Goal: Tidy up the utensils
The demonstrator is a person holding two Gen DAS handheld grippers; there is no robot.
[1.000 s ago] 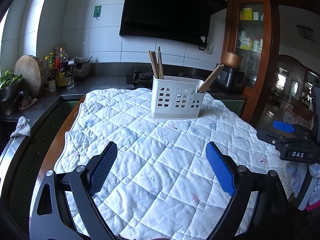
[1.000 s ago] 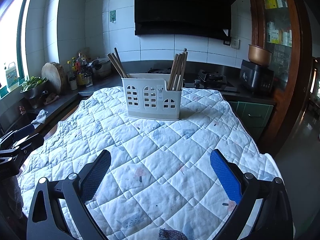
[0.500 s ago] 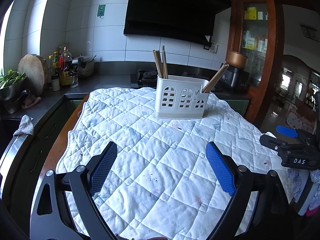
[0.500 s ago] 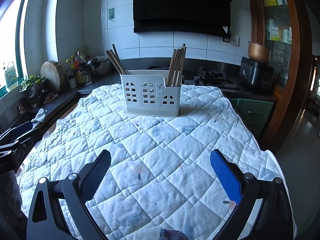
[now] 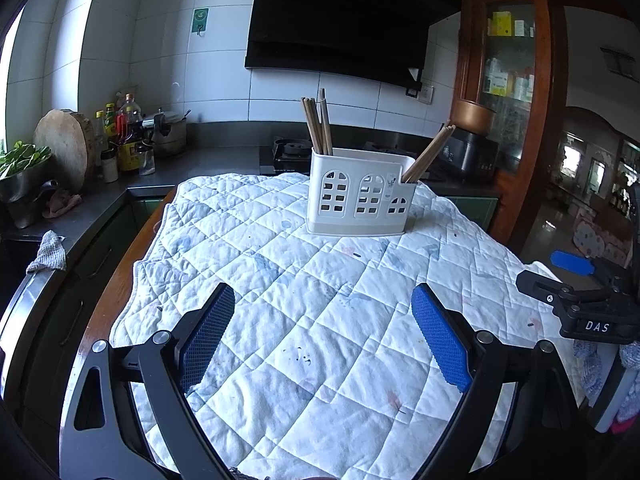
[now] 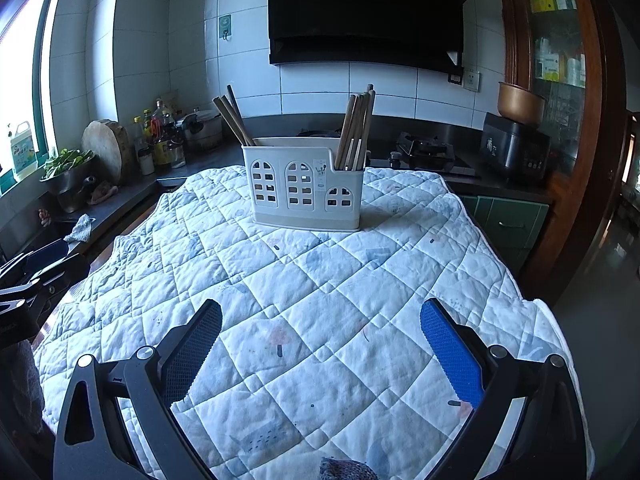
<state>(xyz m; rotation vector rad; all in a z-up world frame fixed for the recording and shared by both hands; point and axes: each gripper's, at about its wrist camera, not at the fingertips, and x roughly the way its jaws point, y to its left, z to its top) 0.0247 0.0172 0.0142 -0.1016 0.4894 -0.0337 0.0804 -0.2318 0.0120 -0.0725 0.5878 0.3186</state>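
Chopsticks [image 6: 354, 136] already stand in the white plastic utensil holder [image 6: 304, 186], which sits on the far part of the quilted cloth [image 6: 320, 280] covering the table: in the right wrist view one bundle leans out of the holder's left end [image 6: 232, 118] and a fuller bundle rises from its lower right compartment. No loose utensil shows anywhere on the cloth in either view, so the sorting looks finished or close to it, though whether the two bundles are meant to be merged cannot be told. Both tools are idle and well back from the holder; the left gripper [image 5: 322, 334] has its blue pads spread wide with nothing between them, and the right gripper [image 6: 320, 350] is likewise fully parted and empty. If anything is left, it seems to be only withdrawing, or tidying the slanted sticks upright
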